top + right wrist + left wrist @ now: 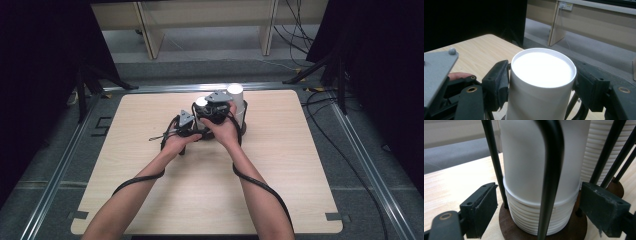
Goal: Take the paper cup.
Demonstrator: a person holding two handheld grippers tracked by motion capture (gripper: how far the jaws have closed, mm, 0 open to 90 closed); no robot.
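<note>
My right tongs (541, 82) clamp the upright white paper cup (541, 82) topping the stack inside the black wire rack (550, 170); my left tongs (536, 205) stand apart around the stack's (536, 217) lower rims, axis vertical

place: lab recording bay | cues: black curtains (35, 75); floor cables (350, 165); lone wooden table (150, 190)

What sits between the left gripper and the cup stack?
A black holder rod, upright before the cup stack, seen in the left gripper view.
</note>
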